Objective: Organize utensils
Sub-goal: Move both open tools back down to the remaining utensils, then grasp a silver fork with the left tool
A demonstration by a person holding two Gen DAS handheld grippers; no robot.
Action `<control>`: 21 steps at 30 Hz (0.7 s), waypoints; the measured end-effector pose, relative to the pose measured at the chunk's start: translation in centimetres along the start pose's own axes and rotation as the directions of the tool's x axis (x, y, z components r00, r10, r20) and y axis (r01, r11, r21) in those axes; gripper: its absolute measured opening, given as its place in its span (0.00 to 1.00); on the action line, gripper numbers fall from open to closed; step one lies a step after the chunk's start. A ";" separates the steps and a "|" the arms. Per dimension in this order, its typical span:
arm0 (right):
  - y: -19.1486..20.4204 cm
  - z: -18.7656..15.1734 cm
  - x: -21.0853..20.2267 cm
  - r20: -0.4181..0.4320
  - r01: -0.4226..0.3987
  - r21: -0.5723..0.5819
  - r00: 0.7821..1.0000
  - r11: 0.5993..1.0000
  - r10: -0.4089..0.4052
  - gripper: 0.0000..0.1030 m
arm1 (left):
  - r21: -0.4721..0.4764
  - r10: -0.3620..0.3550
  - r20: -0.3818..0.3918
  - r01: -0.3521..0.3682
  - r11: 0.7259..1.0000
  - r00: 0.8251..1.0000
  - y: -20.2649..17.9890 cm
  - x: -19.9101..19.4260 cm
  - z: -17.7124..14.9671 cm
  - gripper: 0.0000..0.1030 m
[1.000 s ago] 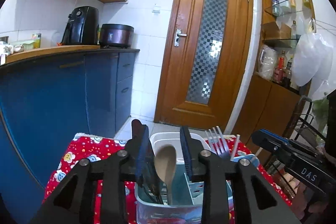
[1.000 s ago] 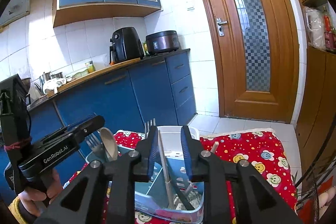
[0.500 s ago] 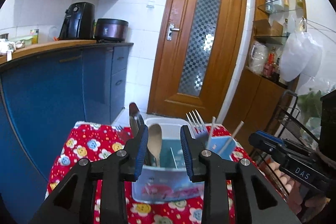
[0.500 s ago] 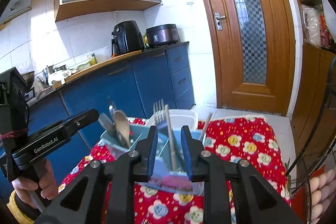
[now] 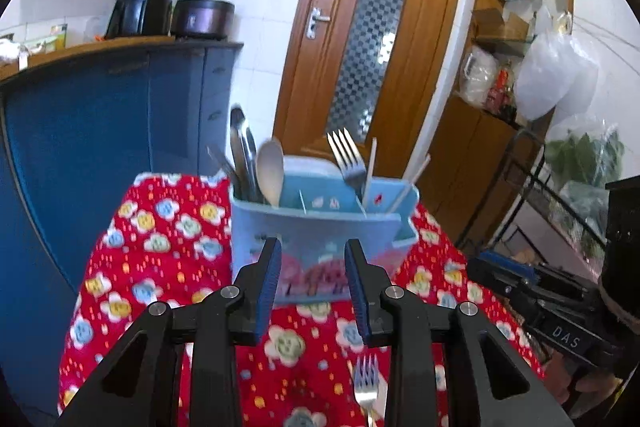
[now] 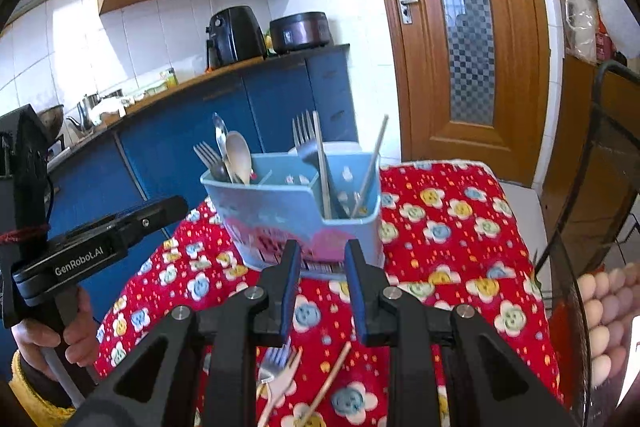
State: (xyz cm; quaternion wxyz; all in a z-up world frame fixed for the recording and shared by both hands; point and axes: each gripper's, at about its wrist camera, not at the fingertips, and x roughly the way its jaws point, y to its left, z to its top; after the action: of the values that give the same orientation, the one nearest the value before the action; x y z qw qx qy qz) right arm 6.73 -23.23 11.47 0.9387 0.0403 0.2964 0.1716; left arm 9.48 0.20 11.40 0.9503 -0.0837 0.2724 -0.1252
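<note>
Right wrist view: hovering over loose fork [image 6: 276, 363] and chopstick [image 6: 326, 379] on the red cloth [image 6: 460, 227], right gripper [image 6: 320, 267] parted, empty. Left gripper [image 5: 312, 267] likewise gaping, empty. Blue caddy [image 6: 296, 211] standing just ahead. Advising lowering squarely, pinching one handle only.

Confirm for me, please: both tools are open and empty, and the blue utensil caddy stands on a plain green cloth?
The cloth is wrong: the caddy stands on a red flowered cloth, as the right wrist view shows. Both the left tool and right tool are indeed open and empty.
</note>
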 end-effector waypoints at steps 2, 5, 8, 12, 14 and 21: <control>-0.2 -0.6 -0.1 -0.009 0.008 0.006 1.000 1.000 -0.008 0.26 | -0.015 -0.013 -0.031 0.013 1.000 0.999 0.0 0.2 -0.9 0.33; -0.4 -1.4 -0.2 -0.023 0.014 0.013 1.000 1.000 -0.014 0.26 | -0.042 -0.036 -0.090 0.032 0.999 0.995 0.1 0.7 -2.3 0.33; -0.7 -2.3 -0.3 -0.040 0.013 0.023 0.999 1.000 -0.012 0.27 | -0.042 -0.038 -0.138 0.032 0.999 0.990 -0.1 1.3 -3.7 0.33; -1.1 -3.3 -0.3 -0.061 0.013 0.045 0.998 0.999 -0.011 0.27 | -0.031 -0.037 -0.178 0.032 0.999 0.983 -0.7 1.8 -5.2 0.33; -1.6 -3.9 -0.2 -0.071 0.014 0.057 0.997 0.998 -0.010 0.28 | -0.032 -0.043 -0.196 0.037 0.999 0.980 -0.8 2.1 -5.7 0.33; -2.8 -5.2 0.2 -0.107 0.024 0.090 0.994 0.996 -0.014 0.31 | -0.058 -0.094 -0.265 0.081 0.995 0.960 -1.6 3.7 -7.4 0.33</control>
State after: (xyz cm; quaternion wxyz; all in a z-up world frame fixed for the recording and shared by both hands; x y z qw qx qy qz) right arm 4.75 -25.97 6.60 0.9204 0.0713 0.3536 0.1509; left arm 8.23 -3.04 3.72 0.8963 -0.0999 0.3968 -0.1709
